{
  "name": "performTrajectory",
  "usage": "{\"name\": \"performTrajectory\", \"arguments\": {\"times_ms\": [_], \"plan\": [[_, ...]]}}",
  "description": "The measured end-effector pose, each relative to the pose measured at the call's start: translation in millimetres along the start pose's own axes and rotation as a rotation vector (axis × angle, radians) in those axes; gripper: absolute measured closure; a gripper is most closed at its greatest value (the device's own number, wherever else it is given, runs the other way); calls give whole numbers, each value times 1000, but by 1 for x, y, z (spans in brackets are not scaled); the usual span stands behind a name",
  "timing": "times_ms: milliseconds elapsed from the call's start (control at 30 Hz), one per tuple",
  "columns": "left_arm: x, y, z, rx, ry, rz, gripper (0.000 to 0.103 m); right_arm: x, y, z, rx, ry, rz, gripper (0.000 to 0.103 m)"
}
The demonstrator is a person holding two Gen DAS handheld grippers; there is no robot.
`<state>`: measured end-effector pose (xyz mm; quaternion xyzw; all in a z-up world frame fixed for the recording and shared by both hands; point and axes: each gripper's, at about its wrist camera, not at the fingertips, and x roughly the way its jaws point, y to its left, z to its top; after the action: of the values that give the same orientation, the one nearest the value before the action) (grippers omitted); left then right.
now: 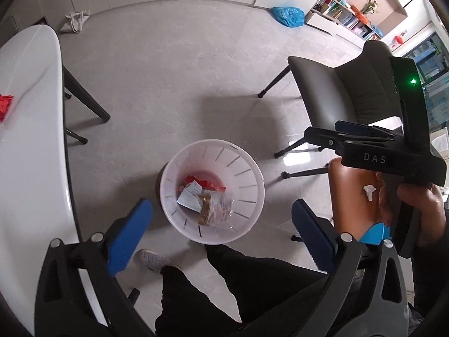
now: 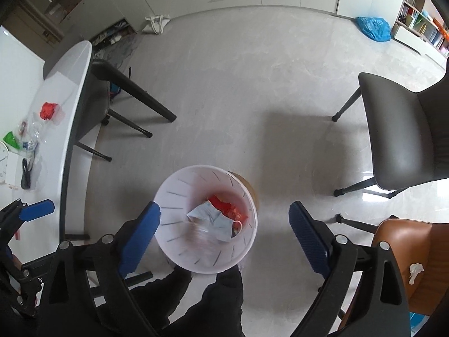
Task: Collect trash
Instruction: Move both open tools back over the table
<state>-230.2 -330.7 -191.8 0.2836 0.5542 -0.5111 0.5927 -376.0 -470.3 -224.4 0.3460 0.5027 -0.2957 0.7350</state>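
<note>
A white slotted trash bin point(image 1: 252, 168) point(image 2: 174, 185) stands on the floor below both grippers. Inside lie a red wrapper point(image 1: 209, 184) point(image 2: 224, 205), a pale blue face mask point(image 2: 213, 219) and a clear bag with brown bits point(image 1: 213, 207). My left gripper point(image 1: 221, 233) hangs open over the bin with nothing between its blue pads. My right gripper point(image 2: 224, 233) is open above it too, also empty. A red crumpled wrapper point(image 1: 5, 106) point(image 2: 47, 111), a green wrapper point(image 2: 11, 140) and clear plastic point(image 2: 33, 129) lie on the white table point(image 1: 28, 154) point(image 2: 73, 84). A white tissue point(image 1: 370, 192) point(image 2: 415, 272) sits on the brown chair point(image 1: 350, 205) point(image 2: 407, 238).
A grey chair point(image 1: 331, 92) point(image 2: 401, 134) stands right of the bin. The person's legs in black trousers point(image 1: 238, 280) point(image 2: 219, 295) are just in front of it. A blue bag point(image 1: 287, 15) point(image 2: 374, 28) lies on the far floor by shelves. Table legs stand left of the bin.
</note>
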Motion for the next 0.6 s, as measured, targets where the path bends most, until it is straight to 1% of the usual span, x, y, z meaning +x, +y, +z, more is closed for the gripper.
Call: {"name": "performTrajectory", "arguments": {"times_ms": [267,367,467,500,600], "plan": [[-14,10,-6,-27,-29,19,8,-4,14,0,-14,-9,21,11],[-27,22,-11,-61,-70,60,8,-10,28,2,-31,-17,31,11],[-46,38,-17,-106,-126,98,8,-21,51,6,-72,-40,62,11],[-57,48,-22,-133,-157,117,8,-26,63,8,-95,-51,75,11],[-79,74,-35,-200,-206,164,8,-37,100,13,-168,-79,111,10]]}}
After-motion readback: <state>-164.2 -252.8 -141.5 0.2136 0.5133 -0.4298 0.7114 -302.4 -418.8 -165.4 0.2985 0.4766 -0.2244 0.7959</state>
